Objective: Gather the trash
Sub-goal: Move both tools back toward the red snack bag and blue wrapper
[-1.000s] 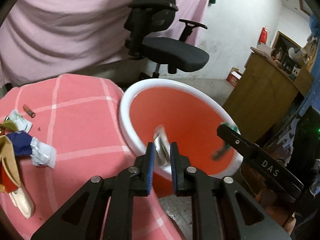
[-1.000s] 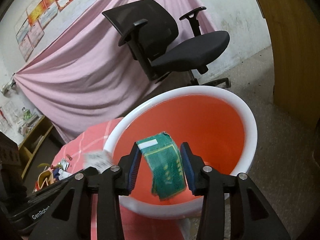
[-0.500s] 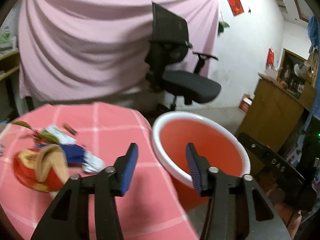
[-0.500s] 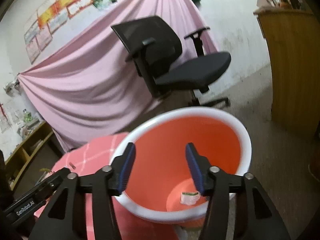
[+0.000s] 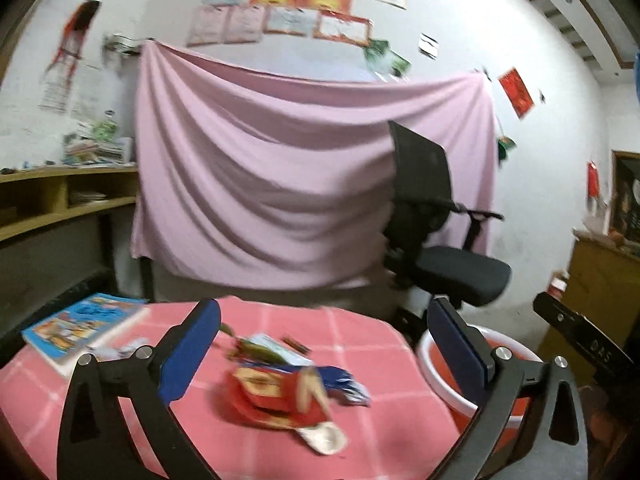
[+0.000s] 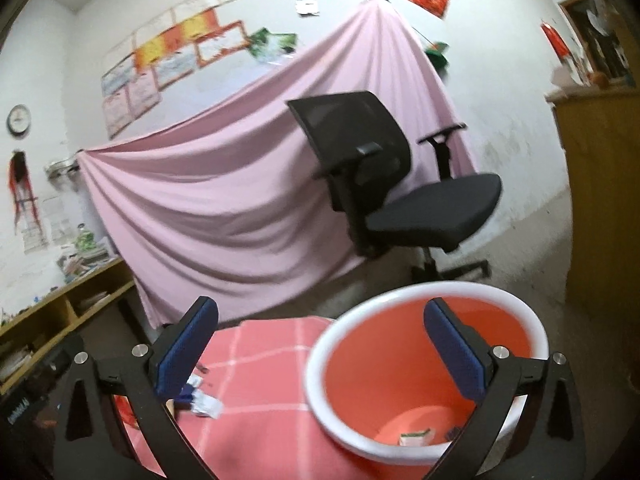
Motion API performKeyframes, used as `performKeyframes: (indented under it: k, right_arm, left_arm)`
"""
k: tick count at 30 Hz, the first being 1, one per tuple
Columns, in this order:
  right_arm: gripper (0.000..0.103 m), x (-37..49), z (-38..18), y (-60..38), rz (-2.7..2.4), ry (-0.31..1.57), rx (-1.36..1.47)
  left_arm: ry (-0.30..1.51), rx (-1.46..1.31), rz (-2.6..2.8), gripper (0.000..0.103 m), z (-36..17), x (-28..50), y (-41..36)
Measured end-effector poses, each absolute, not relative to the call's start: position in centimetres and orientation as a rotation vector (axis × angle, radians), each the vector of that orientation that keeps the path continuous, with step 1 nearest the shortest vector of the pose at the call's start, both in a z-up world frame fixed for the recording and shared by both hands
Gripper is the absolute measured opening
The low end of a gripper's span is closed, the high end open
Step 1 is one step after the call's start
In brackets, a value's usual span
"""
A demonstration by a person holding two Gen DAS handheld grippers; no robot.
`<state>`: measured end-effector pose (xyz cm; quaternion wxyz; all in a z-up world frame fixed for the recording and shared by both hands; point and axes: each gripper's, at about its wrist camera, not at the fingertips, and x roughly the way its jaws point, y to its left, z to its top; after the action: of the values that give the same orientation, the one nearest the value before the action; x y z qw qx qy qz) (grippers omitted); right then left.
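The orange bucket [image 6: 400, 300] with a white rim stands beside the pink checked table [image 6: 260, 360]. At its bottom lie a white-green wrapper [image 6: 416, 436] and a dark scrap [image 6: 454, 434]. My right gripper [image 6: 322, 312] hovers above the bucket's near rim, its jaws opening wide with nothing between them. My left gripper [image 5: 324, 312] faces the table, jaws also opening and empty. Ahead of it lies a blurred trash heap: a red wrapper [image 5: 276, 400], a blue wrapper [image 5: 340, 380], a white scoop-like piece [image 5: 324, 436] and a green-white packet [image 5: 264, 350]. The bucket [image 5: 440, 392] shows at the right.
A book [image 5: 84, 324] lies at the table's far left. A black office chair [image 6: 384, 184] stands behind the bucket before a pink drape. A wooden cabinet [image 6: 600, 200] is on the right and wall shelves [image 5: 60, 200] on the left.
Both grippers let go of their wrappers, which fell into the bucket, and opened wide. The left one swung left and up toward the table's trash. The right one rose.
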<state>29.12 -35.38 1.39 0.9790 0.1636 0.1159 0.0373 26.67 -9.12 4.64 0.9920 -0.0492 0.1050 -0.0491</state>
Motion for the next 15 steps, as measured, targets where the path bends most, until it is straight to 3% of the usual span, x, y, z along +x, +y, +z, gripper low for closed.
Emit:
performKeyframes:
  k: [15]
  right_arm:
    - [0.103,28.6,2.5,-27.8,0.159,0.142,0.15]
  left_arm:
    - [0.19,-0.136,0.018,0.101,1.6,24.5,-0.5]
